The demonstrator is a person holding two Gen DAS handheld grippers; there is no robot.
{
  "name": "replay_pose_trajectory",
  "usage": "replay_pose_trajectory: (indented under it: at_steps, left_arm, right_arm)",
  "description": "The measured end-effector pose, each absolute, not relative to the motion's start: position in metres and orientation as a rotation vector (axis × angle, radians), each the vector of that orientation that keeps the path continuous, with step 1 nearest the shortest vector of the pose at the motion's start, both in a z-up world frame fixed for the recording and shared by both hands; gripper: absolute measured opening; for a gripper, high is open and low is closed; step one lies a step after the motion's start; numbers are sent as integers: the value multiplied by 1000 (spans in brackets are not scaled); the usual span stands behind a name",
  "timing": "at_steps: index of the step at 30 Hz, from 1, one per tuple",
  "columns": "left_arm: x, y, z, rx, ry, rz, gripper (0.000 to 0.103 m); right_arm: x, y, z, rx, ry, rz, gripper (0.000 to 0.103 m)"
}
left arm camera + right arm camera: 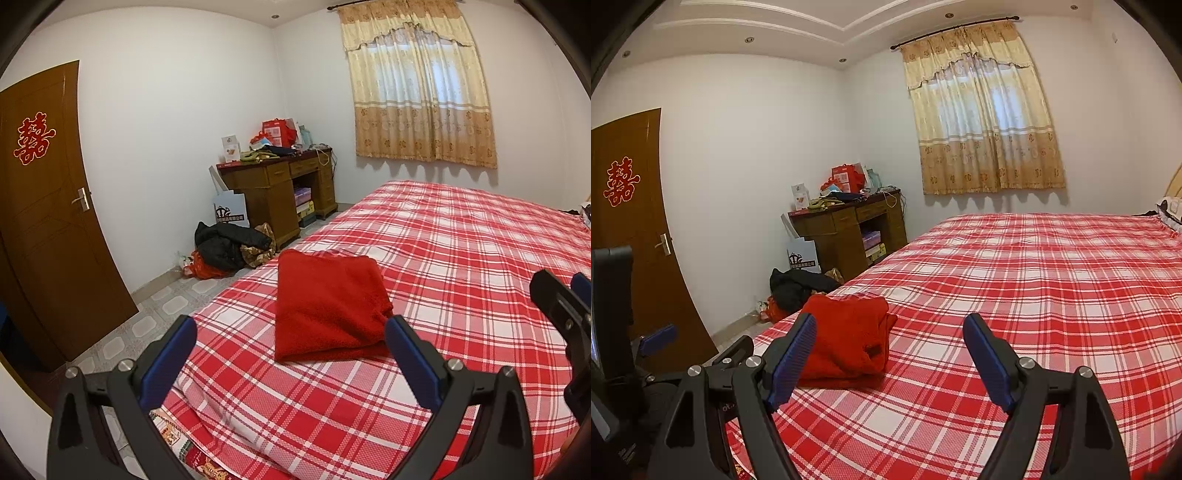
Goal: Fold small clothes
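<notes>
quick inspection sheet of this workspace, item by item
surface: bed with red-and-white plaid sheet, smooth.
job's things: red fleece garment, folded, lying near the bed's corner, touching neither gripper.
clutter: dark jacket heaped on the floor; desk piled with red bags and boxes.
grippers: left gripper open, empty; right gripper open, empty.
cables: a thin cord hangs at the desk's edge.
surroundings: brown door with red paper-cut; curtained window.

The folded red garment [328,306] is the only obstacle on the bed [461,258] near its foot corner. Bedspread right of and beyond the garment lies open. Both tongs, spread wide, are apart from it.
</notes>
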State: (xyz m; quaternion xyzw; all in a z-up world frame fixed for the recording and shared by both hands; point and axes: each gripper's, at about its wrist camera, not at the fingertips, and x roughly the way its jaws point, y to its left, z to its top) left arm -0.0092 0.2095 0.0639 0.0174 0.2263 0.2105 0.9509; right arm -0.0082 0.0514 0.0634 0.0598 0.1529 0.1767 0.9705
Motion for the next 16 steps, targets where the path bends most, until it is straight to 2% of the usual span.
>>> replay_pose_trajectory:
  at_steps: [16]
  left_arm:
    - [-3, 214, 57, 5, 497, 409, 103]
  right_arm:
    - [-7, 48, 61, 130, 319, 350, 82]
